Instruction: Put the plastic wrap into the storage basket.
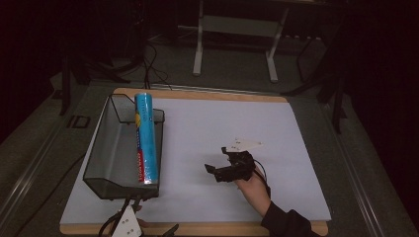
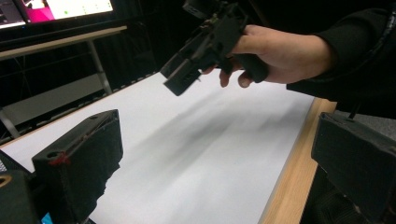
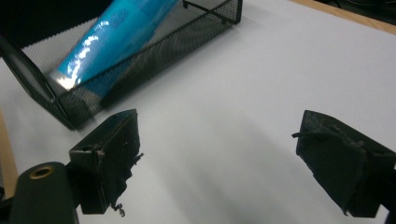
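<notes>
The right gripper (image 1: 220, 165) hovers over the white mat (image 1: 207, 128), jaws wide and empty, near the mesh tray (image 1: 101, 148) holding 1 blue tube (image 1: 146, 140). The left gripper (image 2: 210, 154) stands wide, empty.

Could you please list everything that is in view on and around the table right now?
Mesh tray: one, black wire, on the left part of the table, open at the top.
Tube: one, blue with a printed label, lying lengthwise along the tray's right wall.
Table: one, white top with a wooden edge.
Metal stand: one, grey, on the floor beyond the table.
Monitor: one, lit, in the left gripper view's top left corner.
Left gripper: one, black, open, at the near edge below the tray.
Right gripper: one, black, open, nothing between the jaws, over the bare table.
</notes>
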`<action>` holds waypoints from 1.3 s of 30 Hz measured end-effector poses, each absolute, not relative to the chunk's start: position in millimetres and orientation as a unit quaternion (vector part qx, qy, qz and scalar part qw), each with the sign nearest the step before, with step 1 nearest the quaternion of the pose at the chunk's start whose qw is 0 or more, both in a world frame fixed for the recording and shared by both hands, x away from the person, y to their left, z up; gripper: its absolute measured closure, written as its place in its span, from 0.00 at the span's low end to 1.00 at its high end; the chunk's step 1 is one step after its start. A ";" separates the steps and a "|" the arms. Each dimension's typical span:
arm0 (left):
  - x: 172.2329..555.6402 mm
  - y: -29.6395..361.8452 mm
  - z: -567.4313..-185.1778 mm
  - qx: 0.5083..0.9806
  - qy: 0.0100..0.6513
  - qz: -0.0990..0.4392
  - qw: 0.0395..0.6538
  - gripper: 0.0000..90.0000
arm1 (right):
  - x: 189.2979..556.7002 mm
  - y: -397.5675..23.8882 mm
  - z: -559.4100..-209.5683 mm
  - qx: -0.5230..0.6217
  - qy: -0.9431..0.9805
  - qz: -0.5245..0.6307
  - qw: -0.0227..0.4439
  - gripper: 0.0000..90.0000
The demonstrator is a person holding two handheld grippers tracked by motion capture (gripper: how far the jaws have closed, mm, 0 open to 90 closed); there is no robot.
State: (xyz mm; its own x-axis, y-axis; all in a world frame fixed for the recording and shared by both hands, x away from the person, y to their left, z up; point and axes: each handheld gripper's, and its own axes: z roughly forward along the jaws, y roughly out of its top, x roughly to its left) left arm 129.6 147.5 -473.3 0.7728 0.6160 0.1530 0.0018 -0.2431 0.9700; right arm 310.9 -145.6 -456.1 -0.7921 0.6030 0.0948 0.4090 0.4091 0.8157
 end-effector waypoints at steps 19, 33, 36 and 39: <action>129.4 147.3 -473.5 0.744 0.207 0.263 0.579 0.03 | 285.5 -182.6 -468.6 0.309 0.828 0.449 0.134 0.15; 129.0 147.6 -473.2 0.745 0.206 0.262 0.578 0.03 | 273.8 -202.8 -469.9 0.302 0.826 0.457 0.132 0.15; 129.5 147.8 -473.2 0.745 0.206 0.262 0.577 0.03 | 275.2 -201.9 -471.0 0.299 0.829 0.453 0.136 0.15; 129.9 147.1 -473.6 0.748 0.205 0.260 0.576 0.03 | 275.9 -202.4 -471.2 0.298 0.828 0.454 0.140 0.15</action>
State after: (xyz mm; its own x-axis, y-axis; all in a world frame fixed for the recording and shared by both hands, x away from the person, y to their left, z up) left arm 129.9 147.1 -473.6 0.7812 0.6056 0.1518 0.0079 -0.2528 0.9675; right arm 275.9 -202.4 -471.2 -0.7824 0.6217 0.0383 0.3668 0.4103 0.8349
